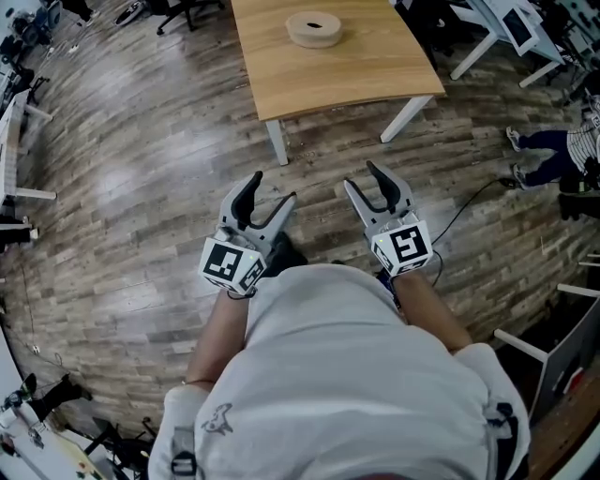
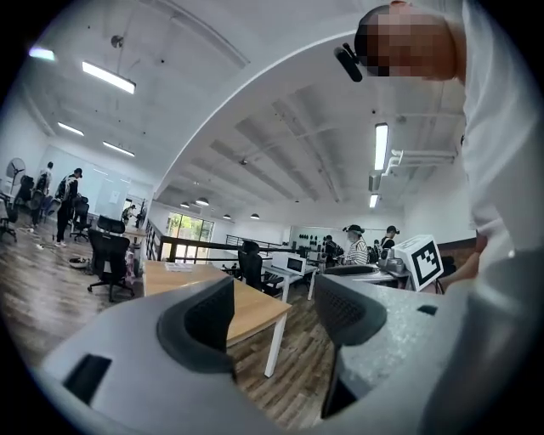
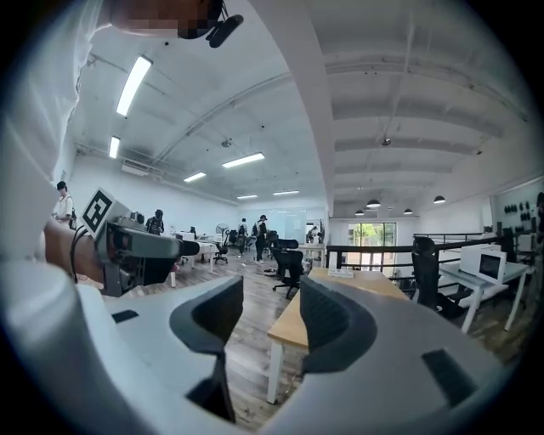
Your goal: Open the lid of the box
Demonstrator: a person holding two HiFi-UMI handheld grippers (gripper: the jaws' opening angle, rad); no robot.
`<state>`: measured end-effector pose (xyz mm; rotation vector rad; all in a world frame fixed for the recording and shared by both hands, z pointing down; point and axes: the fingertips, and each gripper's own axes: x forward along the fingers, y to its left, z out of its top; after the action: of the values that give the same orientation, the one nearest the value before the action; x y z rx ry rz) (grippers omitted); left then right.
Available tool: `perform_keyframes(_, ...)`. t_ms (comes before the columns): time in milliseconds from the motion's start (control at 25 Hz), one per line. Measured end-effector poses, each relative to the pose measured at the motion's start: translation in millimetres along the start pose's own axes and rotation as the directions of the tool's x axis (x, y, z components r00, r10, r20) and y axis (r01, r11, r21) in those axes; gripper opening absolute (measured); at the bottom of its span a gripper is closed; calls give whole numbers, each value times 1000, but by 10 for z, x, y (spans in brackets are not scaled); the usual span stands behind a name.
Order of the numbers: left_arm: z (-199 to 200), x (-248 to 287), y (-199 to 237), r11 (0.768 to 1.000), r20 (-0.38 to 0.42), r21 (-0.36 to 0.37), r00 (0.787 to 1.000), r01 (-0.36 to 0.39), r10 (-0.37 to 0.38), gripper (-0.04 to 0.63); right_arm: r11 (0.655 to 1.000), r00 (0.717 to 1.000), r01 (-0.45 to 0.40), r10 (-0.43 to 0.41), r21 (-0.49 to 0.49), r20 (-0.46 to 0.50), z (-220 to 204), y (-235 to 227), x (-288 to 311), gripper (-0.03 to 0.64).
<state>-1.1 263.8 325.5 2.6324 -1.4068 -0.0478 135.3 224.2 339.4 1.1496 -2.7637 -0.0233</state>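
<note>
Your left gripper [image 1: 272, 187] is released, with nothing between its dark ribbed pads [image 2: 208, 319]. The box [image 1: 314, 28] sits well ahead on the pale wooden table [image 1: 375, 75]. It is low, round and beige, and probably light and stiff. I would take the lid by its rim and steady the base. Your right gripper [image 1: 361, 176] is spread too, and empty.

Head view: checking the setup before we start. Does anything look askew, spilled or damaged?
Nothing stands out. The round box sits flat on the wooden table, with nothing spilled around it. The left gripper and right gripper are open and empty, well short of the table.
</note>
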Motion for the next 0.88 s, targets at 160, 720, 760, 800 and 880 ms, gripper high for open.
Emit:
perform_keyframes(160, 20, 43, 375, 1000, -13, -3, 999, 30, -30, 288, 1000, 1000, 12, -12, -6, -18, 42, 32, 416, 218)
perform_keyframes(720, 253, -107, 1294, 995, -6, 32, 996, 92, -92, 288, 998, 997, 52, -54, -34, -49, 177, 254, 1352, 219)
perform_keyframes(760, 262, -105, 1336, 995, -3, 32, 996, 91, -91, 288, 998, 997, 49, -51, -36, -49, 178, 255, 1398, 219)
perform_keyframes(800, 269, -97, 1371, 995, -3, 33, 996, 90, -90, 288, 998, 998, 47, -48, -38, -50, 179, 248, 1440, 219)
perform_keyframes(880, 278, -76, 1429, 996, -4, 34, 996, 86, -86, 288, 998, 998, 45, -47, -36, -49, 182, 223, 1512, 219)
